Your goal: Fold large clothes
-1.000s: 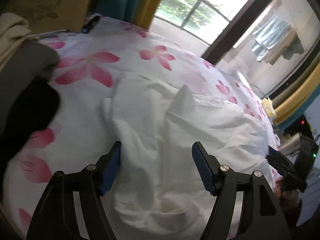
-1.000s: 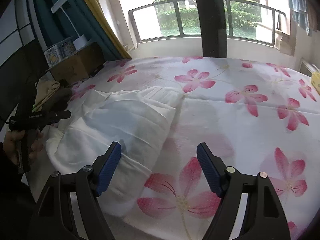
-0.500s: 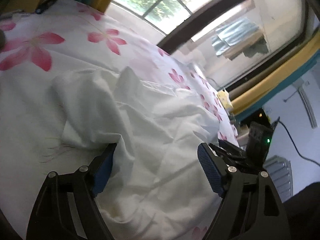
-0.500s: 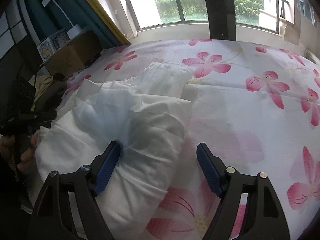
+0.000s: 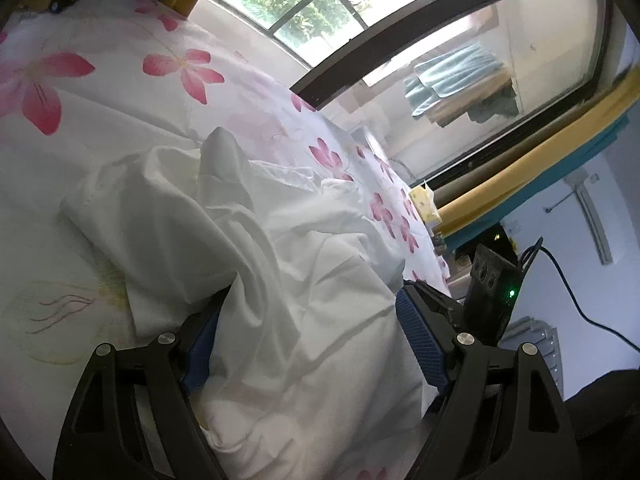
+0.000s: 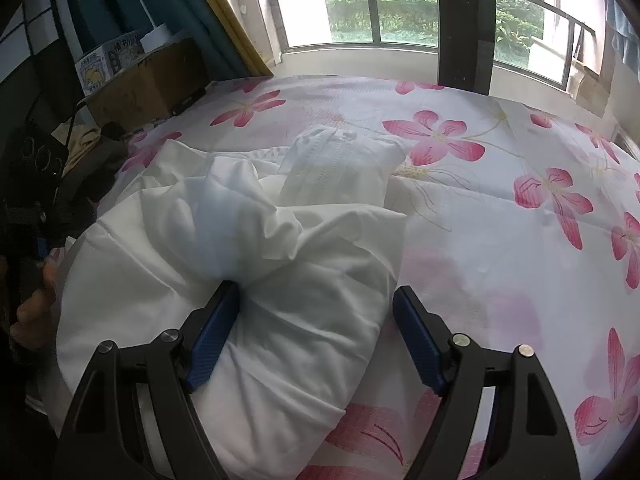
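A large white garment (image 5: 280,280) lies crumpled on a bed with a white sheet printed with pink flowers (image 5: 120,80). My left gripper (image 5: 312,336) is open, its jaws straddling a bunched fold of the garment. In the right wrist view the garment (image 6: 248,272) is heaped at the left of the bed, a placket with buttons showing at its far side. My right gripper (image 6: 316,336) is open over the garment's near right edge, with cloth between the jaws. The other gripper (image 6: 36,208) shows at the far left, held by a hand.
The flowered sheet (image 6: 500,220) extends to the right and far side. A cardboard box (image 6: 148,80) with a lamp stands at the back left by teal and yellow curtains. Windows run along the far wall. A yellow tissue box (image 5: 424,204) sits by the bed's edge.
Both grippers have moved forward and down onto the garment; cloth now lies between each pair of open jaws. The garment is more bunched up than before.
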A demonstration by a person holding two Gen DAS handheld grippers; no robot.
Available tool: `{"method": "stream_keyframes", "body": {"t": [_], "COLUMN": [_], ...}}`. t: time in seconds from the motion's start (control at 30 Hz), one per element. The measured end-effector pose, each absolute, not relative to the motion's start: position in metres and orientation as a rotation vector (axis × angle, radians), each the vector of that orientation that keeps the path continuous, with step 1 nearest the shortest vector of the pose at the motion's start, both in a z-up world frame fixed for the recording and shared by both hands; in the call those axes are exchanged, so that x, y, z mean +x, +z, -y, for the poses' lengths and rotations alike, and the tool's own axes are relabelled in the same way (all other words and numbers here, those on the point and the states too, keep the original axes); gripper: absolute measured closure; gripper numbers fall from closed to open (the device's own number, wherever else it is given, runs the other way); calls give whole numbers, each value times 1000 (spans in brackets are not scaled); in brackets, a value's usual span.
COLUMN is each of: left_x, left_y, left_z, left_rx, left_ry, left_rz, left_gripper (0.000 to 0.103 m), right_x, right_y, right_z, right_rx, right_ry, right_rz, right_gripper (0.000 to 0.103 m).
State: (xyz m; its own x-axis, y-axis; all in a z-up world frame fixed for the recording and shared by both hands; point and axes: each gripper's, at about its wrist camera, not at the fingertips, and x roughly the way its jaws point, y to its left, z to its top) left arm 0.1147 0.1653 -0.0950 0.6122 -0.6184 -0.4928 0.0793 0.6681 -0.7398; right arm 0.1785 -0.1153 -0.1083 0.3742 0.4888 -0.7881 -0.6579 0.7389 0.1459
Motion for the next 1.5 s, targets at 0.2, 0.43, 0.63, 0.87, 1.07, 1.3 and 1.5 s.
{"method": "stream_keyframes", "body": {"t": [0.2, 0.43, 0.63, 0.87, 1.07, 1.3, 1.5], "left_x": [124, 129, 128, 120, 115, 109, 102], "left_y": [-91, -85, -90, -84, -68, -55, -45], "left_z": [-139, -119, -118, -119, -118, -125, -141], "left_rx": [-625, -416, -408, -433, -415, -425, -443], "left_ry": [-414, -294, -317, -369, -400, -413, -407], "left_rz": [-891, -912, -909, -844, -804, -755, -714], "left_gripper": [19, 39, 70, 77, 78, 79, 79], "right_x": [178, 176, 174, 174, 167, 158, 153], "right_y": [-108, -106, -107, -106, -90, -71, -54], "right_z": [108, 111, 117, 118, 115, 106, 93], "right_rx": [-204, -172, -98, -60, -64, -88, -107], "right_ry": [751, 755, 757, 768, 772, 780, 800], "right_rz": [-931, -942, -951, -947, -884, -821, -774], "right_gripper": [31, 33, 33, 53, 72, 77, 80]}}
